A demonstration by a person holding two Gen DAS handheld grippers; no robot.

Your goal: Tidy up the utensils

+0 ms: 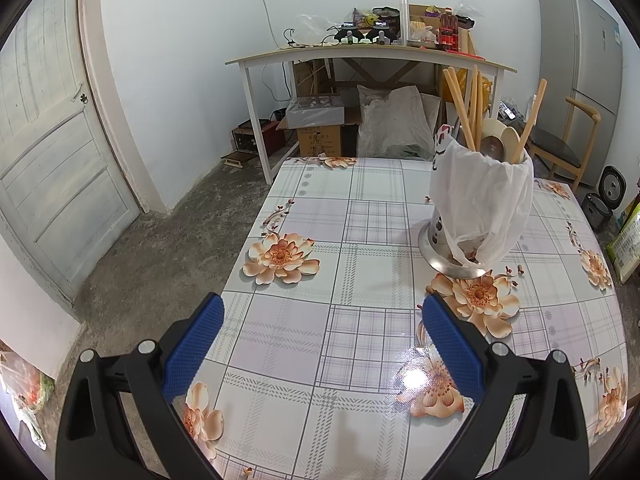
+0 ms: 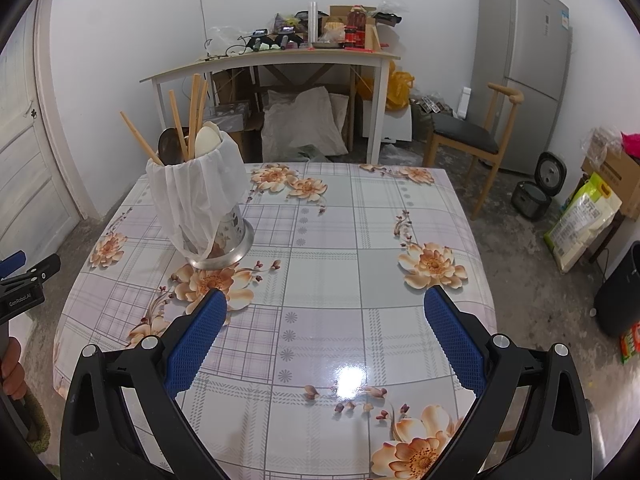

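Both tongs spread wide, holding nothing, above the floral checked tablecloth [image 2: 320,264].

The perforated steel utensil holder [image 1: 448,244], draped in a white plastic bag [image 1: 480,200] and filled with wooden chopsticks [image 1: 460,104] and spoons, stands ahead-right of the left gripper [image 1: 323,316] and ahead-left of the right gripper [image 2: 326,310], apart from both.
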